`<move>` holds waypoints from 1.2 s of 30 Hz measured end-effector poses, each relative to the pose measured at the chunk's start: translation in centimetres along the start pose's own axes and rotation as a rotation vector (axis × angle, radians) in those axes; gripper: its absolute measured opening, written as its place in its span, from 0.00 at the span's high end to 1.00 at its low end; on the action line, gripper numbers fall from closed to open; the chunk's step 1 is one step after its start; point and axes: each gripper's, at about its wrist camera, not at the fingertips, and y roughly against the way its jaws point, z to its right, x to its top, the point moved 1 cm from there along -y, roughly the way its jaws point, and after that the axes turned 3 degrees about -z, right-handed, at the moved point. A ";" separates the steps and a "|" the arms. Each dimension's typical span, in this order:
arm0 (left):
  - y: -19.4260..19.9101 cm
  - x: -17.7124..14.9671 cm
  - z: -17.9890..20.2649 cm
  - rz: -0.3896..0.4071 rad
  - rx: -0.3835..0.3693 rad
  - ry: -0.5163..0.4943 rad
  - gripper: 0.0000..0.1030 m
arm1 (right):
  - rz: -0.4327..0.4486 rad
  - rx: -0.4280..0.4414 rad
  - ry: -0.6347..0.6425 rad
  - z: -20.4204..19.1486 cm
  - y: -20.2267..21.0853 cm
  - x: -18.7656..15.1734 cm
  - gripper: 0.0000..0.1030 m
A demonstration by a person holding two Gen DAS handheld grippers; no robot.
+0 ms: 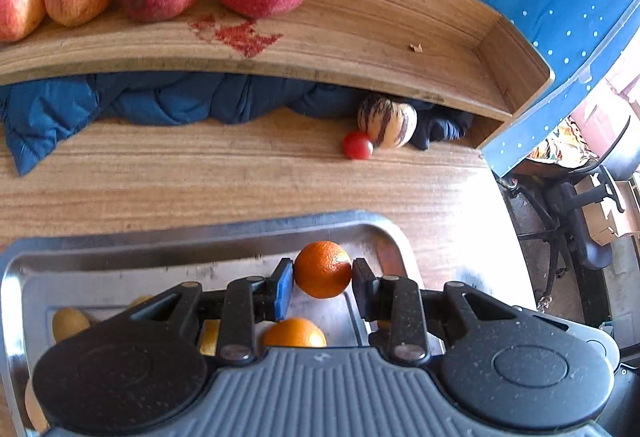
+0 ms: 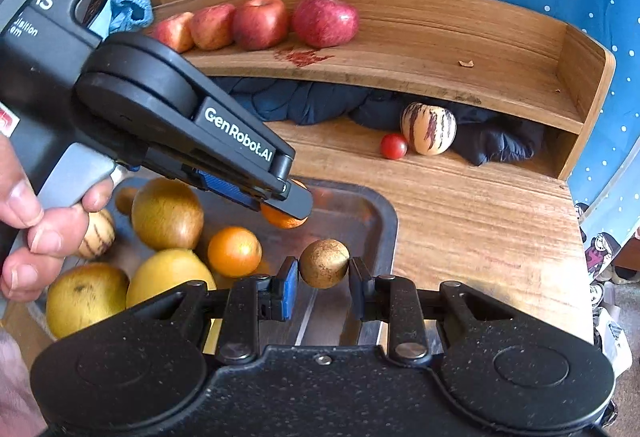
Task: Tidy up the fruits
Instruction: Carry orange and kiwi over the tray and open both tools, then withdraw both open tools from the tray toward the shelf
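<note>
Left gripper [image 1: 322, 276] jaws clamped on orange [image 1: 322, 269], both pads touching it, held over metal tray [image 1: 120, 241]. Second orange [image 1: 295, 333] in tray just below jaws.

Right gripper [image 2: 324, 271] jaws part open around brown round fruit [image 2: 324, 263]; narrow gaps each side, contact unclear. Left of these jaws in tray: yellow fruits [image 2: 166, 215], striped pepino melon [image 2: 96, 235].

Beyond jaws, wooden shelf [image 2: 440, 77] holds four red apples [image 2: 325, 20]; under it, cherry tomato [image 2: 393, 146] touching another pepino [image 2: 429, 129].
</note>
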 end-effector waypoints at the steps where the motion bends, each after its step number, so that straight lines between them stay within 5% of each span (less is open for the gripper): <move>1: 0.0 -0.2 0.0 -0.005 0.003 -0.002 0.67 | 0.000 0.002 0.001 0.0 0.1 -0.1 0.72; 11: 0.1 -1.0 0.8 -0.025 0.040 -0.026 0.66 | -0.010 0.004 0.012 -0.1 0.8 -1.0 0.71; 17: 0.3 -1.0 1.2 -0.023 0.062 -0.025 0.48 | -0.001 0.001 -0.012 0.2 1.3 -1.6 0.68; 25: 1.4 -1.6 1.2 0.002 0.080 -0.003 0.30 | 0.021 -0.002 -0.015 0.3 2.5 -2.3 0.50; 36: 4.3 -4.3 2.0 0.091 0.118 0.027 0.04 | 0.065 0.003 -0.055 0.6 5.3 -4.0 0.05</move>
